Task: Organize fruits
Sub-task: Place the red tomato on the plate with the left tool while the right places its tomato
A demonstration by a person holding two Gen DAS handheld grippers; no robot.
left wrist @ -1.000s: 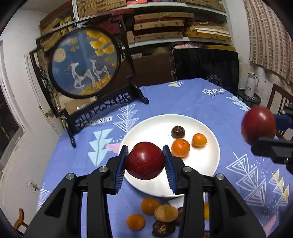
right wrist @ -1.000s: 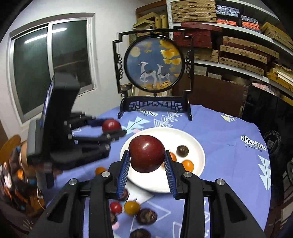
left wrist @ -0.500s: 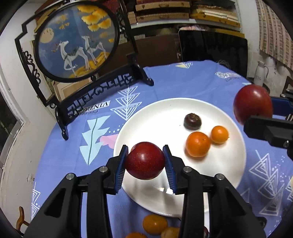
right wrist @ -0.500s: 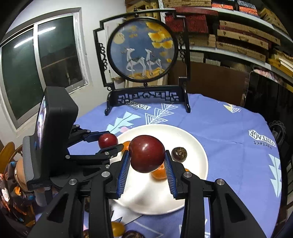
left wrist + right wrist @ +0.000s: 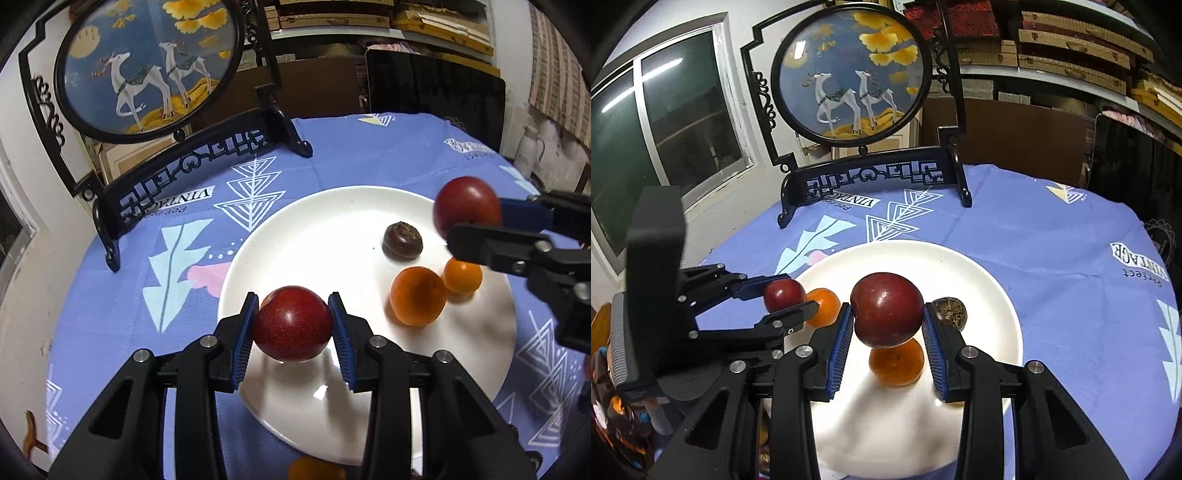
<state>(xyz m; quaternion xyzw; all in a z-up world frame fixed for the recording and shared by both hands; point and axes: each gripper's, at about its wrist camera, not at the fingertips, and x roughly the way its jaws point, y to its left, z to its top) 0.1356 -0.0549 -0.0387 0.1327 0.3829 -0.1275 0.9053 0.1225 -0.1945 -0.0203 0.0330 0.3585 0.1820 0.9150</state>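
Two red plums in hand, one per gripper. Nearest us, the left gripper (image 5: 293, 328) has its fingers clamped across the left plum (image 5: 291, 323) at its widest part, hanging over the near rim of the white plate (image 5: 321, 229). The right gripper (image 5: 888, 328) pinches the right plum (image 5: 886, 308) likewise, above the large orange (image 5: 895, 365). We judge both plums firm, light, smooth-skinned, easily bruised; mid-body hold suits. Farther on the plate: small orange (image 5: 462, 275), brown fruit (image 5: 402, 240). Beyond, on the blue-clothed desk (image 5: 388, 155), stands the deer screen (image 5: 147, 62).
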